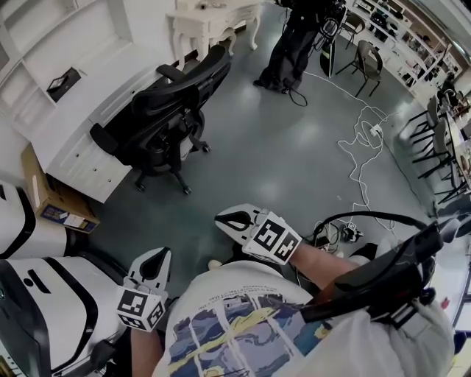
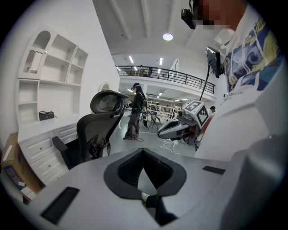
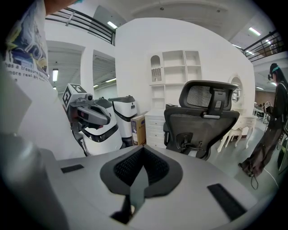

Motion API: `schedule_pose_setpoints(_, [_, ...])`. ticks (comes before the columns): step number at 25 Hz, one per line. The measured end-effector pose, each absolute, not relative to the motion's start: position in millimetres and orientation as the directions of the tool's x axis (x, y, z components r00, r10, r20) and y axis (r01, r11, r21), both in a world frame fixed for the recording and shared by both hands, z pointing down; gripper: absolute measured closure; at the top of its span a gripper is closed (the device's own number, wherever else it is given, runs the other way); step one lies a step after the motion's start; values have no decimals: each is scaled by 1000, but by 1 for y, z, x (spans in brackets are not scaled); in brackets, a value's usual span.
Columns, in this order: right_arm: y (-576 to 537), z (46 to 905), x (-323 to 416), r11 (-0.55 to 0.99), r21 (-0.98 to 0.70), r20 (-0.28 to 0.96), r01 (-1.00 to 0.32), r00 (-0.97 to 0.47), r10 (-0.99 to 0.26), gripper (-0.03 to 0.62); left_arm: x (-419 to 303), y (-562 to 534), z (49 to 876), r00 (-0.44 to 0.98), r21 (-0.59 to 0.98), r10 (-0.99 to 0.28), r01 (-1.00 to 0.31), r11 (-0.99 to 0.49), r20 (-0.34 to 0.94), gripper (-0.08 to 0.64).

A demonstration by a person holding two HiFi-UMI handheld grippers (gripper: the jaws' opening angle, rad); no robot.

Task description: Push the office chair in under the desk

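office chair (image 1: 165, 118): black, mesh back, upright on the grey floor (image 1: 294, 162), seat side turned toward the white surface (image 1: 70, 140), just beside its drawer front. cardboard box (image 1: 45, 193) on the floor at the surface's near end. left tool (image 1: 158, 256) and right tool (image 1: 224, 219): jaws closed together, nothing between them, held low by the torso, well apart from the chair.

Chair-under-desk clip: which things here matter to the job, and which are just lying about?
Job: office chair; white desk; left gripper and right gripper, both shut, empty.
Lying about: cardboard box; white cable on the floor; standing person; white table.
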State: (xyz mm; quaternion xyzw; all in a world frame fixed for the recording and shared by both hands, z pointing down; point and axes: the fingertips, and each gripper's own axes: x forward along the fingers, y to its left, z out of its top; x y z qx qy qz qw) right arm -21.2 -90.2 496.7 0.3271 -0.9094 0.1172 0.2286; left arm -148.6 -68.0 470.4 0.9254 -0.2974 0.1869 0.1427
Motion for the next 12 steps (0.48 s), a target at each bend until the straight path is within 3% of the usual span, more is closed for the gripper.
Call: schedule_pose_setpoints(12, [-90, 497, -16, 756, -90, 498, -648, -687, -530, 568, -140, -70, 474, 754, 147, -477, -590, -794, 452, 546])
